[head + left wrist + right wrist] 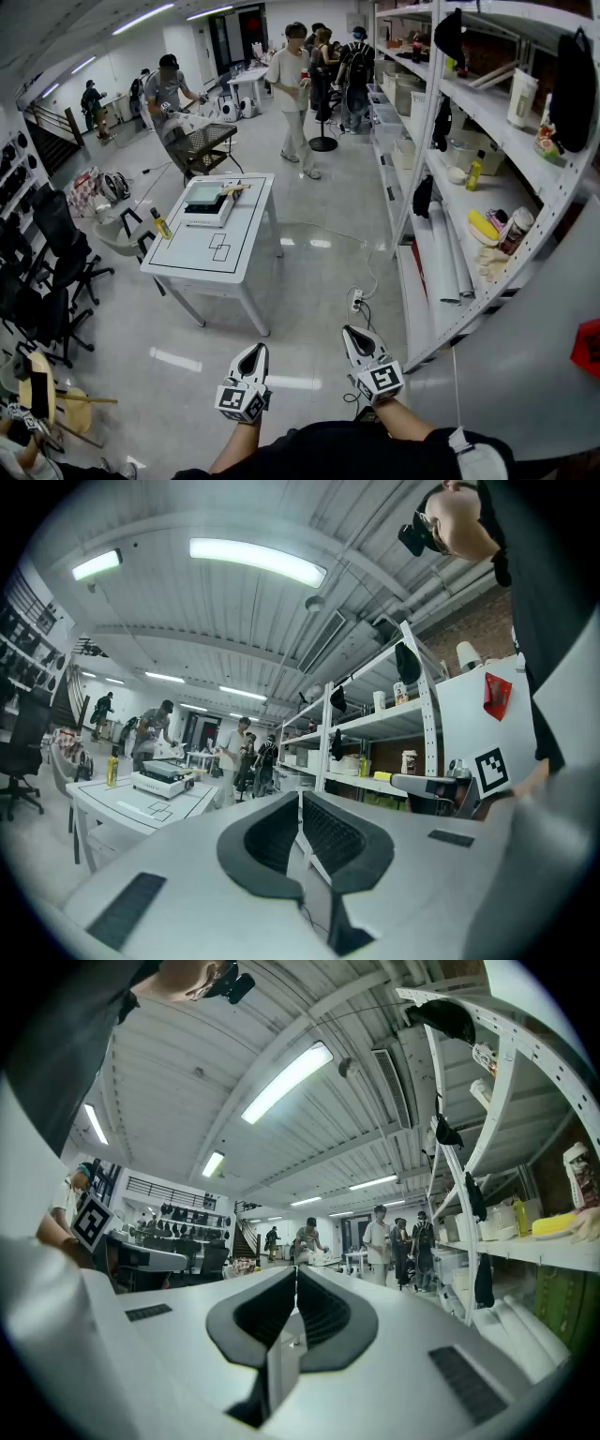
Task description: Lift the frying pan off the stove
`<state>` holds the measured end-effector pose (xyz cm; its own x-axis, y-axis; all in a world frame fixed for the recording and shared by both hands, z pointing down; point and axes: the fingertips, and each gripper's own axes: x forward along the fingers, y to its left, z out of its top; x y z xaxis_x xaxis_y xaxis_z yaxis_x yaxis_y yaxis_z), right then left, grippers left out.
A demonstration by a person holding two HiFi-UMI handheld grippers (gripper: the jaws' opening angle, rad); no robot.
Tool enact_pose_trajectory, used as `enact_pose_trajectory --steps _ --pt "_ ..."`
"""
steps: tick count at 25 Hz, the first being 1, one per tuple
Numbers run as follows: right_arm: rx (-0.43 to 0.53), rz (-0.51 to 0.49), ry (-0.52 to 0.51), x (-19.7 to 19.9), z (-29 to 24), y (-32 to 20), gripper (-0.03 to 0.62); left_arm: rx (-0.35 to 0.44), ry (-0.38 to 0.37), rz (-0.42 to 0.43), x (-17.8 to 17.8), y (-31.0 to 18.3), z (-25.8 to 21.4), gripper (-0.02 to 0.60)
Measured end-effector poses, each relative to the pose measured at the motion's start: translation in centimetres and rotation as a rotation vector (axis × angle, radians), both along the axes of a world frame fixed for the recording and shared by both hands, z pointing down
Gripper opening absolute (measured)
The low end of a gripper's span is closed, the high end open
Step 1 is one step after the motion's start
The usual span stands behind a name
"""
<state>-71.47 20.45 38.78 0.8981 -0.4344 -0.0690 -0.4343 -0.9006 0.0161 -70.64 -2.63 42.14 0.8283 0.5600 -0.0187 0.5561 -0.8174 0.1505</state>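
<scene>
A white table [202, 258] stands a few steps ahead in the head view. At its far end sits a white portable stove [202, 214] with the frying pan [206, 193] on top, the pan's handle [234, 188] pointing right. In the left gripper view the stove [161, 780] shows small at the left. My left gripper [251, 351] and right gripper [354, 334] hang low near my body, far from the table. Both are shut with nothing between the jaws, as the left gripper view [300, 797] and right gripper view [296, 1271] show.
A yellow bottle [161, 223] stands on the table's left edge. White shelving [469, 187] with goods runs along the right. Office chairs [47, 248] line the left. A power strip and cable [357, 300] lie on the floor. Several people [298, 94] stand behind the table.
</scene>
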Motion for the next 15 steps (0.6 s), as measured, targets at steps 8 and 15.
enact_pose_trajectory --steps 8,15 --pt "0.005 0.002 -0.017 0.3 0.0 2.4 0.02 -0.022 0.004 -0.033 0.3 3.0 -3.4 0.017" --pt "0.04 0.016 0.015 -0.4 -0.6 6.2 0.023 -0.022 -0.018 0.015 0.0 6.1 -3.9 0.018"
